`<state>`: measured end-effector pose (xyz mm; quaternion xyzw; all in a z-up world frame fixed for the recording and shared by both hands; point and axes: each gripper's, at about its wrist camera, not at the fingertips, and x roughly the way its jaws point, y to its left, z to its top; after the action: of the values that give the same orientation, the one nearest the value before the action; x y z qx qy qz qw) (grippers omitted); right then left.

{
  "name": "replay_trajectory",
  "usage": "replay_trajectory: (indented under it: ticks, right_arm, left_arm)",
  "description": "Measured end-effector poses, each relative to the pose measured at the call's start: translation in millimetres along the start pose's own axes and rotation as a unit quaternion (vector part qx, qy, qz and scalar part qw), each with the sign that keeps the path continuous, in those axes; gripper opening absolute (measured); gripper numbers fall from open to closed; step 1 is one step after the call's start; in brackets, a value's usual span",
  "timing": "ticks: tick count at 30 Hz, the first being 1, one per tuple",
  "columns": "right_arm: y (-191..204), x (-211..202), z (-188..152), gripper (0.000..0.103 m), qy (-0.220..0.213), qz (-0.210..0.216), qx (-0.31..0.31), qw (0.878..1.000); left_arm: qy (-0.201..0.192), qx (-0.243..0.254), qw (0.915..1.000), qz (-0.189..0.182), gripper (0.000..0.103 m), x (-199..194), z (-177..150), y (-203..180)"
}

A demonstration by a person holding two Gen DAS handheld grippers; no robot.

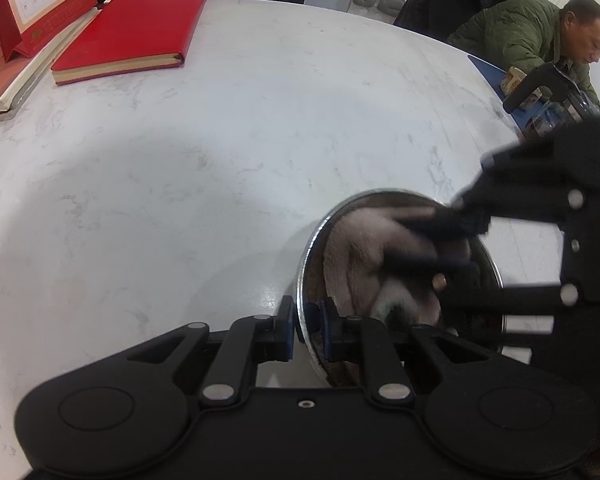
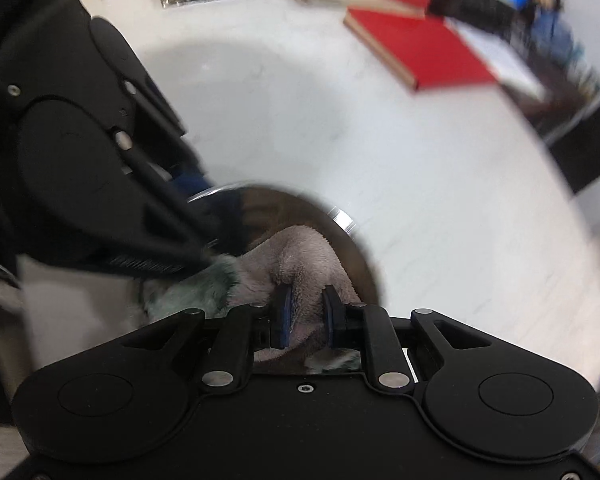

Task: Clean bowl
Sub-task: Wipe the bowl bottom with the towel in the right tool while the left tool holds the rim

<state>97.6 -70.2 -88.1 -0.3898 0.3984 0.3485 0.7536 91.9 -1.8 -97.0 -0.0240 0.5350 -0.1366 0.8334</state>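
The steel bowl [image 1: 312, 240] sits on the white table [image 1: 220, 140], well apart from the red book [image 1: 132, 32] at the far edge. The left gripper [image 1: 308, 330] pinches the bowl's near rim, one finger inside, one outside. Inside the bowl, the right gripper [image 2: 306, 312] is clamped on a pinkish-grey cloth [image 2: 300, 256] pressed against the wall.

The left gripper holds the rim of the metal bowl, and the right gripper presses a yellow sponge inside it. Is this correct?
Not quite. The right wrist view shows the right gripper shut on a pinkish-grey cloth, not a yellow sponge. The left gripper does hold the metal bowl by its rim.
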Motion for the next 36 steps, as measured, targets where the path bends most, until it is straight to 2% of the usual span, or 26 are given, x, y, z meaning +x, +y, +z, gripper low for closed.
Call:
replay_trajectory:
  ticks: [4, 8, 10, 16, 22, 29, 36]
  right_arm:
    - [1.6, 5.7, -4.2, 0.015, 0.022, 0.004, 0.007, 1.0]
    - [-4.1, 6.9, -10.5, 0.015, 0.039, 0.062, 0.08, 0.994]
    - [-6.4, 6.2, -9.5, 0.015, 0.036, 0.069, 0.09, 0.993]
    - [1.3, 0.5, 2.8, 0.015, 0.017, 0.023, 0.044, 0.999]
    - [0.6, 6.0, -0.5, 0.015, 0.028, 0.03, 0.067, 0.997]
    - [-1.4, -8.6, -14.2, 0.015, 0.033, 0.074, 0.121, 0.989]
    - [-0.5, -11.7, -8.4, 0.015, 0.006, 0.032, 0.081, 0.996]
  left_arm:
    - [-0.003, -0.004, 1.0, 0.003, 0.012, 0.2, 0.1, -0.5]
    - [-0.003, -0.008, 1.0, 0.0, 0.012, 0.8, -0.3, -0.4]
    - [-0.004, -0.006, 1.0, 0.0, 0.012, 0.7, -1.3, -0.2]
    - [-0.002, -0.003, 1.0, -0.001, 0.012, -0.1, -1.3, 2.1]
    - [-0.006, -0.007, 1.0, -0.002, 0.012, 0.0, -2.9, 2.3]
    - [-0.004, -0.005, 1.0, 0.0, 0.013, 0.0, -2.0, 1.5]
    - [-0.001, 0.007, 0.9999, 0.01, 0.014, 0.9, -0.4, -1.8]
